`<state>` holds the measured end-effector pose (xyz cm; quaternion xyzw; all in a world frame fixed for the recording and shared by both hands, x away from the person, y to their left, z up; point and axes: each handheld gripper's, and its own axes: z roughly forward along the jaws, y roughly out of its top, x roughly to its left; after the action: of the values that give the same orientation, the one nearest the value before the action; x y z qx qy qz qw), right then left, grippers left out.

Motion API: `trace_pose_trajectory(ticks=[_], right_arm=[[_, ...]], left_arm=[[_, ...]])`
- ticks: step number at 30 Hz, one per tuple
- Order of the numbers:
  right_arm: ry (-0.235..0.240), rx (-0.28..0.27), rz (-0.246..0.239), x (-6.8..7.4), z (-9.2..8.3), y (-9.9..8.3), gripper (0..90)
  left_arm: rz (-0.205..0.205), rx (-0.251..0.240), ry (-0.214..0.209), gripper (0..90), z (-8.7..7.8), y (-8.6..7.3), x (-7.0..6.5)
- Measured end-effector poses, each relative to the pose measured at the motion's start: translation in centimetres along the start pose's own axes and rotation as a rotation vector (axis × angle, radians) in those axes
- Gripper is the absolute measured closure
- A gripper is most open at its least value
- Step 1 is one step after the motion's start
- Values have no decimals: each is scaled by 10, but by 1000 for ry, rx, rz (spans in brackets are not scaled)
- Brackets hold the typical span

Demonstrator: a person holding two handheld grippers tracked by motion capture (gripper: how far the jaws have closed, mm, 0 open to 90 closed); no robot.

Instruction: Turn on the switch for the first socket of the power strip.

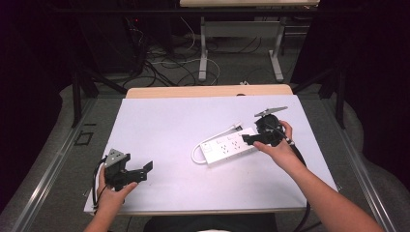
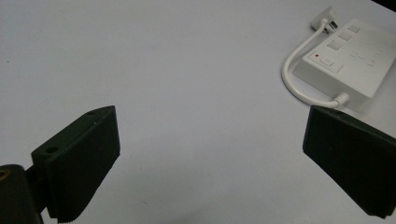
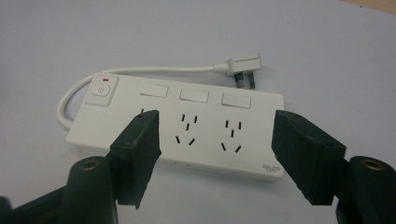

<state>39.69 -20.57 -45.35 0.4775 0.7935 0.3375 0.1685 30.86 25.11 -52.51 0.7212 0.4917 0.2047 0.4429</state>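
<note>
While our right tool (image 1: 253, 138) hangs over the right end of the white power strip (image 1: 228, 146), its jaws stand wide apart with nothing between them. Through the right gripper view we look past this tool (image 3: 215, 140) onto the strip (image 3: 187, 128): one jaw covers the leftmost socket, the other sits near the strip's far end, and we cannot tell whether either touches the plastic. Along the strip's upper edge run three white rocker switches, and at its left end a round power button (image 3: 101, 90) with a small red mark above it. Its white cord (image 3: 79, 88) loops out from that end and runs behind the strip to the plug (image 3: 242, 65), which lies on the counter just beside the strip's back edge.

Our left tool (image 1: 140, 170) is near the front left of the counter (image 1: 159, 121), well apart from the strip, held by our left hand (image 1: 113, 191). From the left gripper view its jaws (image 2: 210, 154) also gape wide over bare white surface, empty. Beyond the right jaw we see the strip (image 2: 352, 60) and its looping cord (image 2: 299, 84).

Beyond the counter lie a floor with tangled cables (image 1: 164, 67) and another desk's legs (image 1: 203, 48).
</note>
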Motion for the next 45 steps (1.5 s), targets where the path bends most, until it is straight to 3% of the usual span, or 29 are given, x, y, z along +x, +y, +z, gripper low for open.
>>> trace_pose_trajectory(ticks=[9, 23, 45], right_arm=[[3, 14, 2, 3, 11, 10, 379], [12, 46, -46, 17, 30, 20, 380], [32, 64, -64, 39, 55, 31, 403]], left_arm=[[-3, -1, 1, 37, 1, 0, 0], [-3, 3, 2, 42, 0, 0, 0], [-3, 5, 5, 47, 1, -1, 1]])
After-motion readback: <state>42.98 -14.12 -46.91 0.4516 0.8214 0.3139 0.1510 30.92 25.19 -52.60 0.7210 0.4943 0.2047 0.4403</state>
